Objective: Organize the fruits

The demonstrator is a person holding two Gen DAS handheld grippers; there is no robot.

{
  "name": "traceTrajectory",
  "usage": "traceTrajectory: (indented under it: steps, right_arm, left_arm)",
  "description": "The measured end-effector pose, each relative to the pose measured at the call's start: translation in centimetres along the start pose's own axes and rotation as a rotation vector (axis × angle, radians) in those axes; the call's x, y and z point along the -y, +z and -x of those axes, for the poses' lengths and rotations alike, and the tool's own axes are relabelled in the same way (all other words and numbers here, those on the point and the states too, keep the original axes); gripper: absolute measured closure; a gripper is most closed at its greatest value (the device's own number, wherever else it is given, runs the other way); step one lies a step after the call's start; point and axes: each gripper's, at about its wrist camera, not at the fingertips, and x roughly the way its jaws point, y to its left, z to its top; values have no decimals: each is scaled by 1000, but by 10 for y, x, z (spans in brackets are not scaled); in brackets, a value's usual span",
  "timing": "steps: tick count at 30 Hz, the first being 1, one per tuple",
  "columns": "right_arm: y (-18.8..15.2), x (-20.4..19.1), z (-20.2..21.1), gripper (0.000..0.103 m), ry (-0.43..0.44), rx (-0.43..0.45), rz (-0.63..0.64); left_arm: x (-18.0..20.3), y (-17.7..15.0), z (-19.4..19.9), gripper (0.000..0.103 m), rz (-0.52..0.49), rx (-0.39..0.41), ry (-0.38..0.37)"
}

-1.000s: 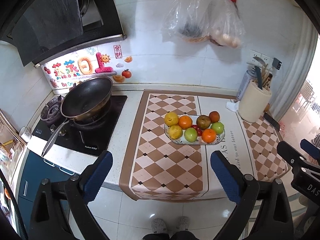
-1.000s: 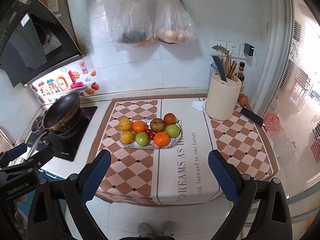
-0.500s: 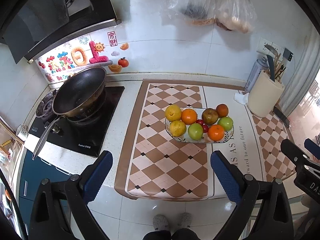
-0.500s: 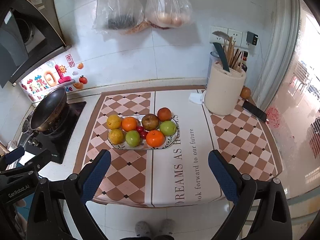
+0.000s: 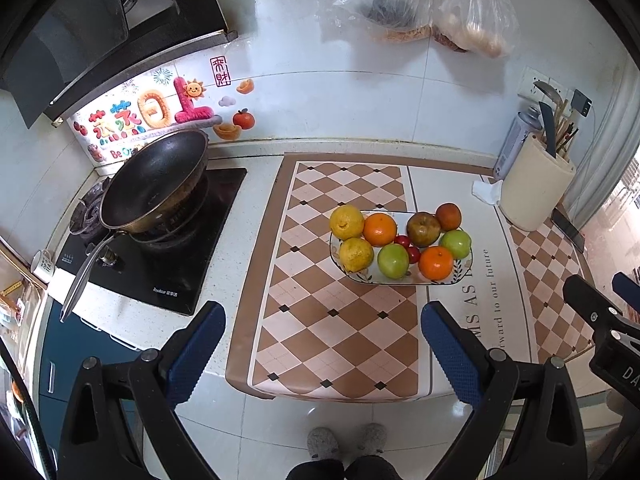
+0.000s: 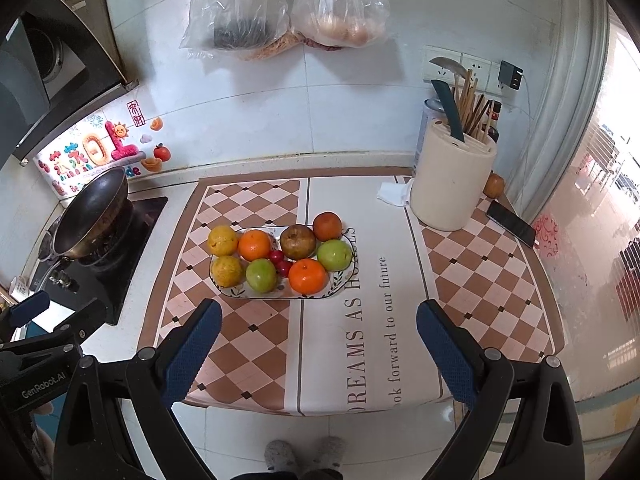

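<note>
fruits sit gathered on a patterned plate (image 6: 232, 289) on the tabletop (image 6: 472, 280): two yellow citrus (image 6: 222, 240) at the left end, two oranges (image 6: 307, 276), two green apples (image 6: 261, 275), a brown apple (image 6: 297, 241), a reddish fruit (image 6: 327, 226) at the far right corner and small red fruits (image 6: 280, 262) in the middle. one more small orange-brown fruit (image 6: 493, 185) lies apart, behind the cream utensil holder (image 6: 450, 176); whether it belongs to the job i cannot tell.

left hand-held gripper (image 5: 322, 340) and right hand-held gripper (image 6: 319, 340) both hang out over the near edge of the tabletop, jaws spread wide with nothing between them, short of the plate.

this layout fits either a plate already filled and tidy, or a full plate waiting to be sorted elsewhere, so no single move is settled. for any pick, my judgement is: come down over one fruit at the plate's near edge, close across its widest part, and lift straight up so the neighbours, which touch, do not roll; the small red fruits look easiest to knock loose.

against the frames a second ago, both views show the plate larger and lower, and the hanging bags (image 6: 288, 4) cut off at the top: both hand-held grippers have moved nearer the tabletop, jaws as wide as before. the fruits have kept their places.
</note>
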Motion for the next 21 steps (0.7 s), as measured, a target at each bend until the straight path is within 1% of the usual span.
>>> traceTrajectory:
  steps: [8,17,21]
  right_arm:
    - [4,-2,-8,3,5,-6,22]
    - [3,-2,-7,3,14,0,26]
    - [3,-3,-4,3,16,0,27]
  left_arm:
    - [0,1,-6,3,-2,-5,1]
    - [1,1,-5,3,-7,2,-2]
    - [2,0,-2,3,7,-1,-7]
